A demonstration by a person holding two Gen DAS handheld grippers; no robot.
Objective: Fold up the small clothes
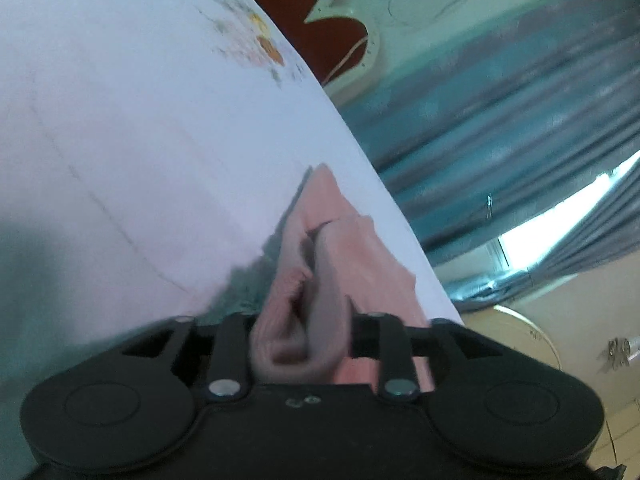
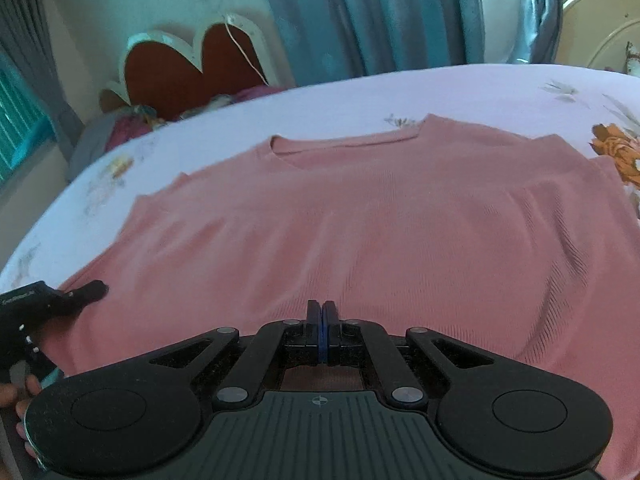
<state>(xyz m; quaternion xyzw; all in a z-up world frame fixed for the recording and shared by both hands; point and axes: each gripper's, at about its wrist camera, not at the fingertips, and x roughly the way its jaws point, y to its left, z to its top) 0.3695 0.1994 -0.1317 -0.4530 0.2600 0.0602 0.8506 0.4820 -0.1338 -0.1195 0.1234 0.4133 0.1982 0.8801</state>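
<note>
Pink top [image 2: 360,216] spread flat on floral bedsheet [image 2: 460,88] — hem gripped at two points.

Left gripper [image 1: 300,344]: jaws held apart by a bunched fold of fabric. Right gripper [image 2: 322,332]: jaws pinched together at the hem — fabric betw. pads can't be confirmed. Lettering on the left gripper's body is unreadable.

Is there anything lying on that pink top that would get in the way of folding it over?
Nothing visible does. The pink top lies flat on the bedsheet with nothing resting on it; the left gripper pinches its hem corner, the right gripper is at the hem.
</note>
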